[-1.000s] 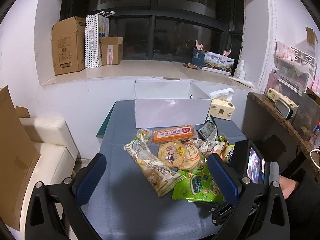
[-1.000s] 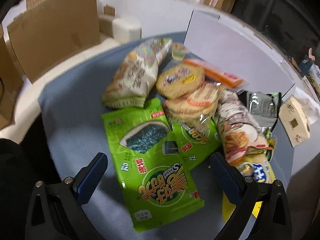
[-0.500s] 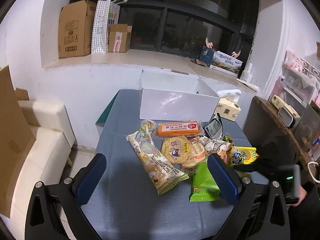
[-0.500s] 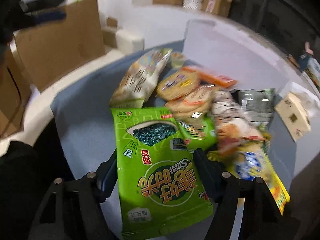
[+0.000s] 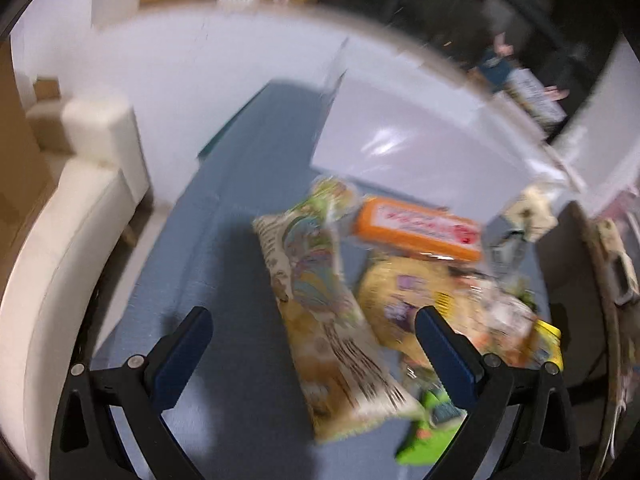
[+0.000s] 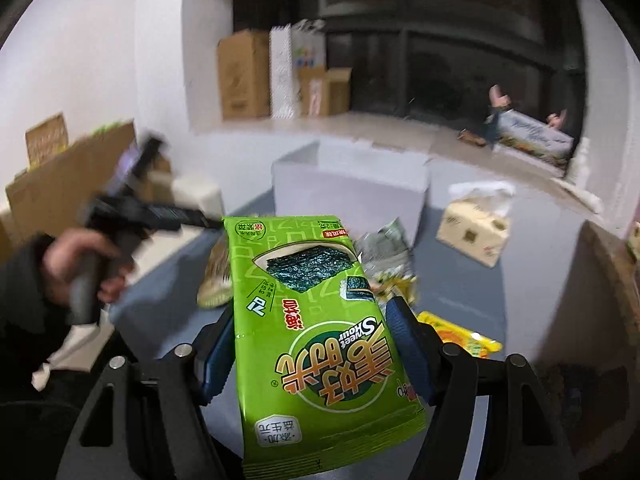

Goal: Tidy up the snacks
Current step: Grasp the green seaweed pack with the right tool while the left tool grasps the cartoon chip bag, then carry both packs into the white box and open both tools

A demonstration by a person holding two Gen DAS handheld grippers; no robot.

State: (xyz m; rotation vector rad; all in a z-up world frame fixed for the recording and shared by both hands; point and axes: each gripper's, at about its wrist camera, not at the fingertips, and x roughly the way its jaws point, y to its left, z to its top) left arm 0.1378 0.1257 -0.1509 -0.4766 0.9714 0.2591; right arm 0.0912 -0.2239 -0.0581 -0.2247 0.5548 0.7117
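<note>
My right gripper (image 6: 310, 344) is shut on a green seaweed snack bag (image 6: 316, 336) and holds it lifted above the blue-grey table (image 6: 452, 292). The white open box (image 6: 348, 188) stands behind it. My left gripper (image 5: 314, 330) is open and hangs over a long cream snack bag (image 5: 324, 320) that lies between its fingers. An orange packet (image 5: 416, 228), a yellow round cracker pack (image 5: 404, 300) and another green bag (image 5: 432, 432) lie to the right. The white box (image 5: 416, 140) is beyond them. The left view is blurred.
A tissue box (image 6: 474, 228) sits right of the white box. A silver packet (image 6: 384, 248) and a yellow bag (image 6: 460, 336) lie on the table. A cream sofa (image 5: 80, 184) stands left of the table. The person's hand with the left gripper (image 6: 96, 260) shows at left.
My right gripper has closed on the green seaweed bag and lifted it off the table. My left gripper has dropped and tilted toward the long cream bag.
</note>
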